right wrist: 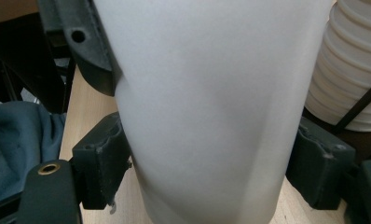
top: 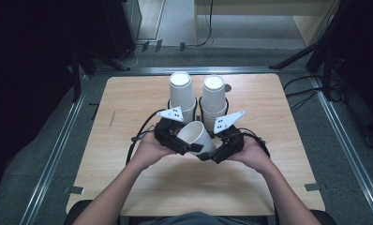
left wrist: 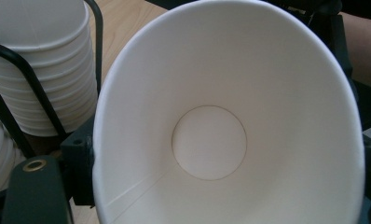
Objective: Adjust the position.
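Note:
A single white paper cup (top: 196, 135) lies tilted on its side just above the table's middle, held between both grippers. My left gripper (top: 188, 144) comes in from the left. In its own view I look straight into the cup's open mouth (left wrist: 211, 140), with one black jaw at the rim on each side, and one of them dents the wall. My right gripper (top: 208, 152) comes in from the right, and its pads (right wrist: 104, 163) press on the cup's body (right wrist: 211, 116) from both sides.
Two tall stacks of upturned white cups (top: 181, 93) (top: 213, 96) stand in black wire holders (left wrist: 34, 84) right behind the grippers. The wooden table (top: 128, 140) has bare room at left, right and front. A stack (right wrist: 356, 70) stands close beside the right gripper.

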Demonstrator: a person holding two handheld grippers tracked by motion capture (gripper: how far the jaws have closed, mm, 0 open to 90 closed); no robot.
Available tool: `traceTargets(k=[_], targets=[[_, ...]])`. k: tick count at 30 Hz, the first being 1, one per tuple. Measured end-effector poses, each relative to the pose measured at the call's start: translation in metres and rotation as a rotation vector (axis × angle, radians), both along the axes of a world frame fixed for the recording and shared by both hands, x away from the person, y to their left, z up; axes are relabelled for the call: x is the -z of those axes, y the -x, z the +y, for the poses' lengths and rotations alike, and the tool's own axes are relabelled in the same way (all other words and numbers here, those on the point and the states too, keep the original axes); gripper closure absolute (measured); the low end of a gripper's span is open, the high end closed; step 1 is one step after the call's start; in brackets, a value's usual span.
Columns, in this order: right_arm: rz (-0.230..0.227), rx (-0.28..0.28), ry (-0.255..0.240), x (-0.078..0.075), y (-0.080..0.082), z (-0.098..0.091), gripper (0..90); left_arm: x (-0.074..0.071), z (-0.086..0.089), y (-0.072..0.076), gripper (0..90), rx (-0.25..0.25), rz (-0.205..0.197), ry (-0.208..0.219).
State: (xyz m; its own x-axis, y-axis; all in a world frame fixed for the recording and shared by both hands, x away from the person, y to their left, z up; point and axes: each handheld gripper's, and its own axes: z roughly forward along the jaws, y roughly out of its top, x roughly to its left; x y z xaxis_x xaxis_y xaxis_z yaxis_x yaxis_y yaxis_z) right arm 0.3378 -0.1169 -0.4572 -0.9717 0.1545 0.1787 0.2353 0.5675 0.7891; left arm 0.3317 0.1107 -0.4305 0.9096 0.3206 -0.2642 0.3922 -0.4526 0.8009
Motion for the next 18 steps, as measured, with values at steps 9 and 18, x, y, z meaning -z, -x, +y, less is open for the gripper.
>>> traceTargets(k=[9, 18], targets=[[0.024, 0.009, 0.011, 0.0002, -0.0012, -0.0002, 15.1, -0.0031, 0.0024, 0.0, 15.6, 0.011, -0.008, -0.027], [0.019, 0.025, 0.052, -0.0011, -0.0011, -0.0076, 14.8, -0.005, 0.0067, -0.0011, 15.6, 0.001, -0.026, -0.078]])
